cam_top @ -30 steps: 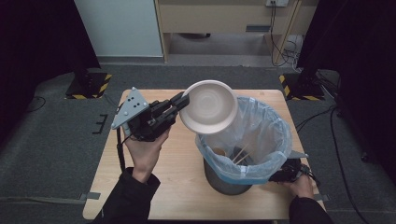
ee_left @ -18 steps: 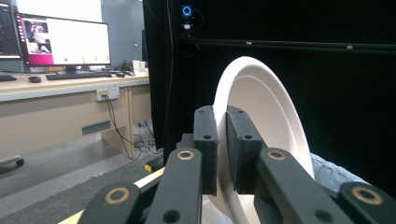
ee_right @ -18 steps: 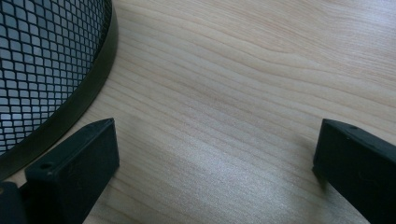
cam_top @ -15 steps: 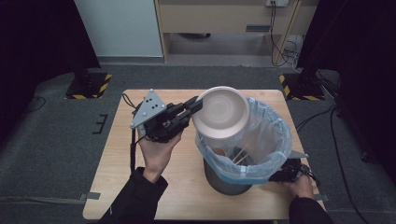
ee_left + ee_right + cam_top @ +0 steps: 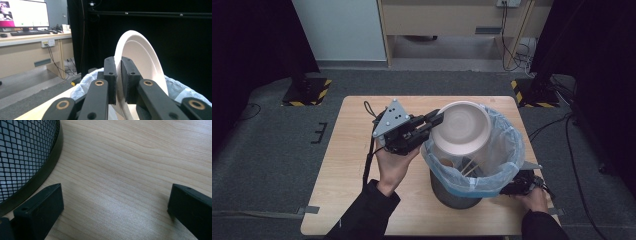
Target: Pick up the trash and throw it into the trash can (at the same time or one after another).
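Observation:
My left gripper is shut on the rim of a round pale paper plate, holding it tilted over the mouth of a mesh waste bin lined with a light blue bag. In the left gripper view the jaws pinch the plate edge-on above the bag. Scraps and sticks lie inside the bin. My right gripper rests low on the table at the bin's right side, open, its jaws wide apart over bare wood beside the bin's mesh wall.
The wooden table stands on grey carpet. A desk with a monitor stands far off in the left gripper view. Black stands with striped bases flank the table's far corners.
My left gripper has carried the plate to the right, from beside the bin to over its opening. The right gripper has stayed still by the bin.

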`<state>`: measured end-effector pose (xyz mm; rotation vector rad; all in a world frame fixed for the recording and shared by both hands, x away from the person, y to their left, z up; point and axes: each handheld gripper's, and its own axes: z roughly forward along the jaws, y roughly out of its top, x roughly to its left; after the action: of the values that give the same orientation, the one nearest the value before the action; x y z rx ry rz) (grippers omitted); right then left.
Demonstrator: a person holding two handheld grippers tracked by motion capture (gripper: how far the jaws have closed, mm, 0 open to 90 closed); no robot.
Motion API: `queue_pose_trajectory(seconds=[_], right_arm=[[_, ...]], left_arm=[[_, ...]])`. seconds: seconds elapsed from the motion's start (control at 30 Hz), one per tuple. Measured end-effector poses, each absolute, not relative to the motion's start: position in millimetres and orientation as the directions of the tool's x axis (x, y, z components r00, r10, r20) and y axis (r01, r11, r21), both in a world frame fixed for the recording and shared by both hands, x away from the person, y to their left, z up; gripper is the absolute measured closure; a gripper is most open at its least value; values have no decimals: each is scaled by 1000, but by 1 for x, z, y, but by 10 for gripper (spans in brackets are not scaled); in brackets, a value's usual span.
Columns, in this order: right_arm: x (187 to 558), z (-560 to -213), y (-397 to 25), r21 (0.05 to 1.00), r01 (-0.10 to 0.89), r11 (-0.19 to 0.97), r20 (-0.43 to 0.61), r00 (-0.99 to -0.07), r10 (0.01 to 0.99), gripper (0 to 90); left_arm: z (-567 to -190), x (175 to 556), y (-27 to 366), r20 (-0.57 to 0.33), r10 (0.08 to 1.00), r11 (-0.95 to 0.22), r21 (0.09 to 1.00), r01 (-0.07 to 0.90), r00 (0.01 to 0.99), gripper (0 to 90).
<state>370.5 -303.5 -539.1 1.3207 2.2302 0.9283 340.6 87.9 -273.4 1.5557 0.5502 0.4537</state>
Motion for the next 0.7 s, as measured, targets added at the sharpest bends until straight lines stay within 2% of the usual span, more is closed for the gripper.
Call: queue_pose_trajectory(seconds=[0.2,0.47,0.57,0.7], right_arm=[[370,-539,-304,708,621,338,5,-482,876,3],[371,-539,-304,708,620,338,4,-482,876,3],[371,-539,-304,708,620,338,4,-483,876,3],[370,-539,-304,708,621,338,5,-482,876,4]], left_arm=[[-279,345,80,-62,561,-43,994,103,825,816],[-284,347,93,-81,580,-22,993,115,811,594],[-283,346,102,-83,597,-11,994,111,798,546],[-290,344,139,-101,651,8,992,127,753,500]])
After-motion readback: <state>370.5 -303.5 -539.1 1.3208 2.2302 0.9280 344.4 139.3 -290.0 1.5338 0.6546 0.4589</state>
